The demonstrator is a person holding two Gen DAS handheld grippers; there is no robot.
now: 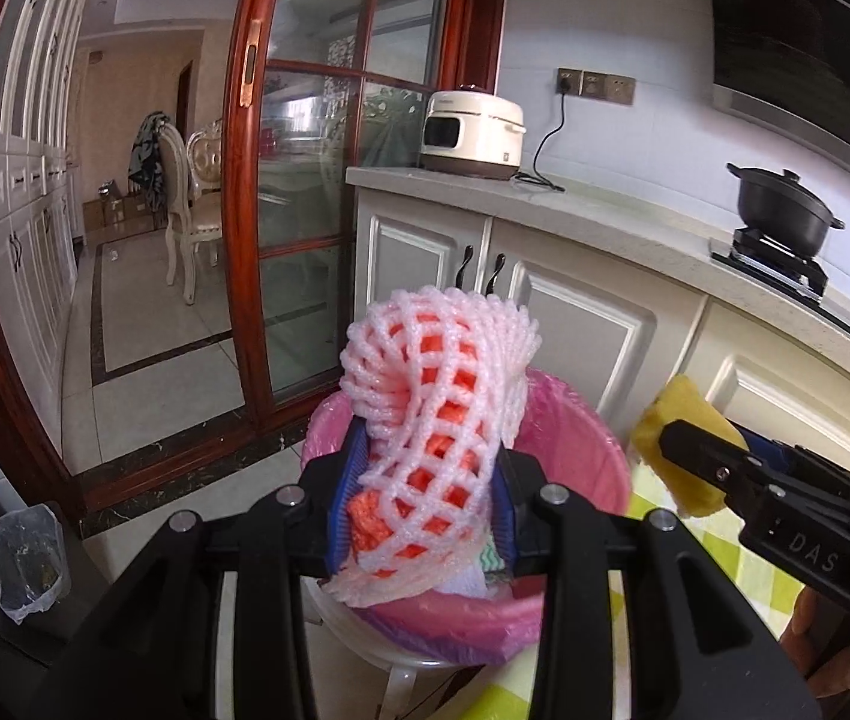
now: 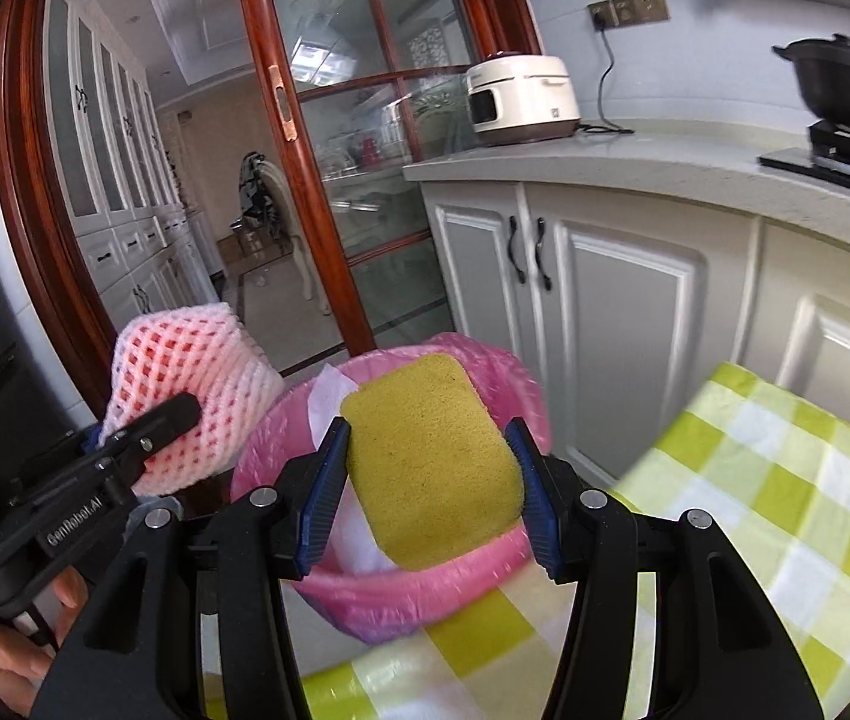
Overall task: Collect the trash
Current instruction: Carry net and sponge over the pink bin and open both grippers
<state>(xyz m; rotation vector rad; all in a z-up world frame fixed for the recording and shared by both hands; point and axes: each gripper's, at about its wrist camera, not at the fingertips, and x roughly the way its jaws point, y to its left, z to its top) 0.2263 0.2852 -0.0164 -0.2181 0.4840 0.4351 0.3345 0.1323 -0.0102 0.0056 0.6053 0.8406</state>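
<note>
My left gripper (image 1: 425, 474) is shut on a pink foam fruit net (image 1: 436, 396) with something orange inside, held right above the trash bin (image 1: 580, 450) lined with a pink bag. My right gripper (image 2: 427, 450) is shut on a yellow sponge (image 2: 430, 456), held above the same bin (image 2: 508, 372). The sponge (image 1: 685, 438) and right gripper (image 1: 664, 450) show at the right of the left wrist view. The net (image 2: 185, 384) and left gripper (image 2: 194, 414) show at the left of the right wrist view. White paper lies inside the bin (image 2: 332, 390).
A table with a green checked cloth (image 2: 754, 480) stands right of the bin. White kitchen cabinets (image 1: 574, 324) and a counter with a rice cooker (image 1: 472, 135) and a black pot (image 1: 784, 210) lie behind. A wood-framed glass sliding door (image 1: 305, 210) is at the left. A clear plastic bag (image 1: 29, 564) sits at lower left.
</note>
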